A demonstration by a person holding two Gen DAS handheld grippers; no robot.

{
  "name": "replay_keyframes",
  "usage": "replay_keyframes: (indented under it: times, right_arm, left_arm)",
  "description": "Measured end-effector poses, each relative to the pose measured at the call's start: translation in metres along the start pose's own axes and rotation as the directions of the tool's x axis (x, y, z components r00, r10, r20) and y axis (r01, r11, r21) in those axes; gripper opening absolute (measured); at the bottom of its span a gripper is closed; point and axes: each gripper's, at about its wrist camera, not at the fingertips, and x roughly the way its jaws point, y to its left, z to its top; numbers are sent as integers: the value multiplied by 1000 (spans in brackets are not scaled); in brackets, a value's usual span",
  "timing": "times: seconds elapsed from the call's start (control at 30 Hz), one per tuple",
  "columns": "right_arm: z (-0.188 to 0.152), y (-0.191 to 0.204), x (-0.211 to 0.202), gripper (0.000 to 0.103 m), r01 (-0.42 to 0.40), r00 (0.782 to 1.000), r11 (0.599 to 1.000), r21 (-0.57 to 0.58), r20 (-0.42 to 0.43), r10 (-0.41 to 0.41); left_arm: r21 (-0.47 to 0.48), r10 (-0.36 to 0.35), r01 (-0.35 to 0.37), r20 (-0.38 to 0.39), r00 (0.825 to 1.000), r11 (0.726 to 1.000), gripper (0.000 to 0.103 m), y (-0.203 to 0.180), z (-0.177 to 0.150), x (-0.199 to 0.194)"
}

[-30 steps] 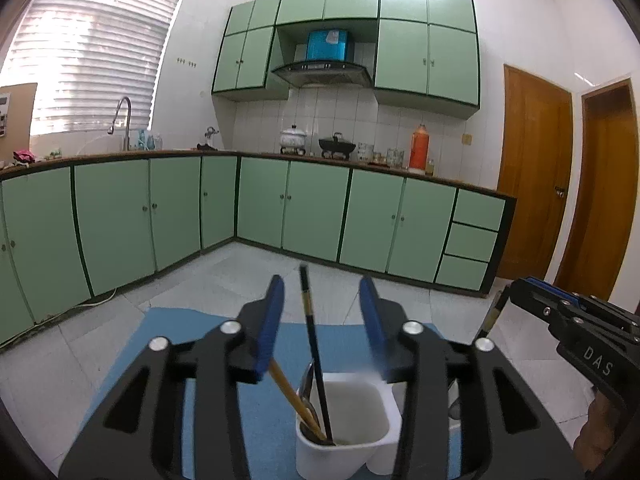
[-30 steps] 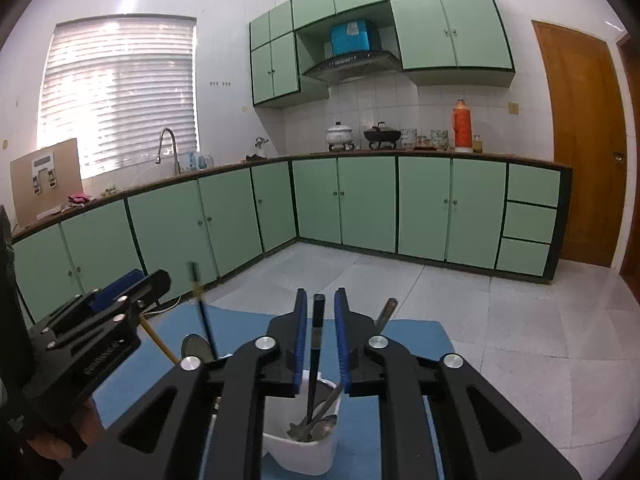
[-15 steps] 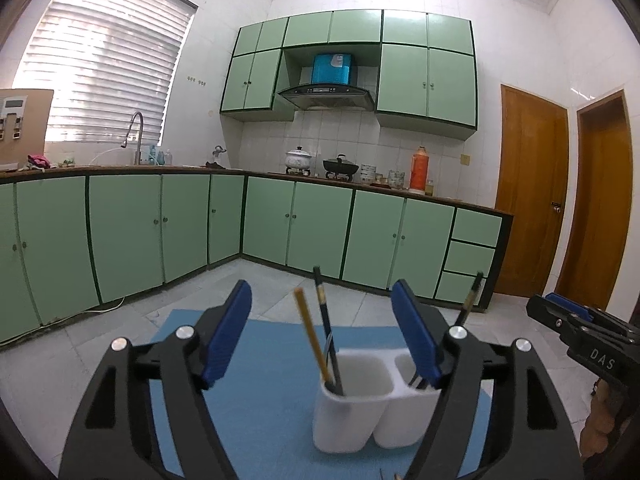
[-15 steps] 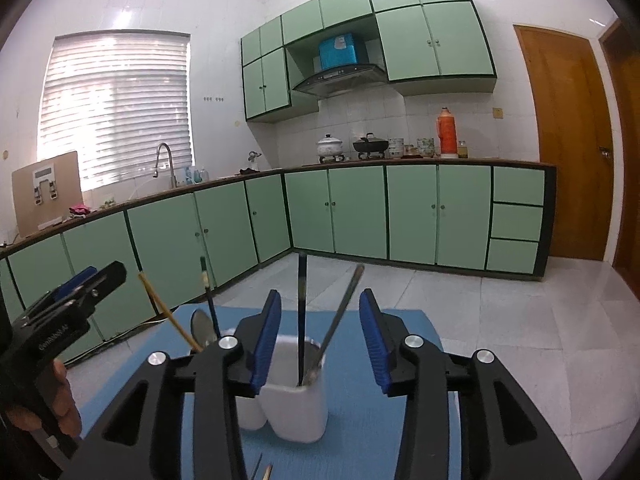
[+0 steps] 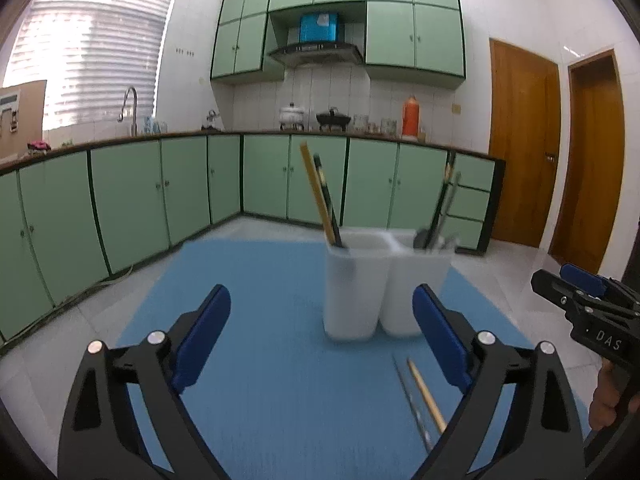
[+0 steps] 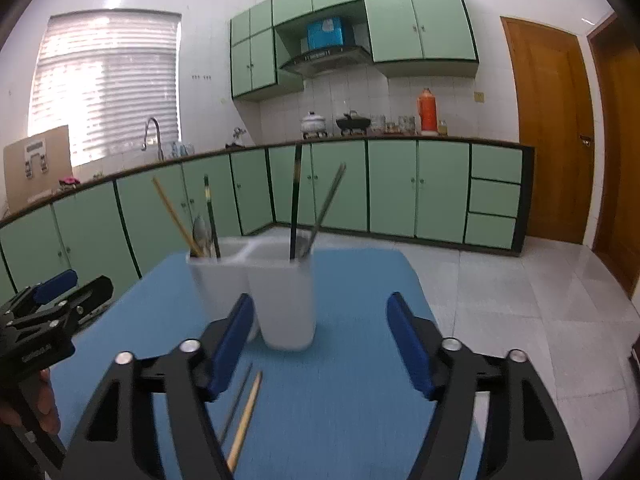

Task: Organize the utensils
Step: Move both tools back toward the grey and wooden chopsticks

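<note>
A white plastic two-compartment utensil holder [image 5: 370, 284] stands on a blue mat [image 5: 260, 360] that covers the surface, right of centre in the left wrist view and left of centre in the right wrist view [image 6: 260, 292]. In the left wrist view its left compartment holds a pale wooden chopstick [image 5: 318, 200] and a dark chopstick [image 5: 329, 200], both leaning toward the upper left; its right compartment holds a dark chopstick [image 5: 443, 200] and metal utensils [image 5: 436, 240] whose kinds are too blurred to tell.

The left gripper [image 5: 322, 340] fills the bottom of its own frame. Its blue-padded jaws have just been opening and now stand spread wide with nothing between them, only bare mat. The right gripper [image 6: 322, 340] likewise has its jaws spread apart after just opening, empty; the holder sits beyond its left pad, apart from it.

On the mat in front of the holder lie two loose pieces side by side: a light wooden chopstick [image 5: 426, 394] and a thin dark chopstick [image 5: 412, 404], near the right pad in the left wrist view and near the left pad in the right wrist view.

Each gripper shows at the edge of the other's frame, with fingers of a hand [image 5: 610, 400] on its handle. Green kitchen cabinets [image 5: 132, 196] fill the background.
</note>
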Motion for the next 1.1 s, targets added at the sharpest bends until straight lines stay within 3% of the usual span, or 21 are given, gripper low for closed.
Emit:
replay_keyframes:
  times: [0.17, 0.53, 0.77, 1.1]
  right_arm:
    - [-32, 3, -12, 88, 9, 999, 1000, -2, -42, -9]
    - [-101, 12, -38, 89, 6, 991, 1000, 10, -133, -4]
    - [-133, 21, -60, 88, 33, 992, 999, -8, -123, -34]
    - [-159, 44, -87, 70, 9, 994, 999, -50, -107, -14]
  left_arm:
    - [-9, -16, 15, -73, 997, 1000, 94, 4, -30, -10]
    - [-1, -13, 13, -174, 985, 1000, 94, 5, -85, -34]
    - [12, -3, 5, -194, 981, 1000, 94, 4, -105, -48]
    - [9, 27, -26, -212, 977, 1000, 94, 7, -127, -65]
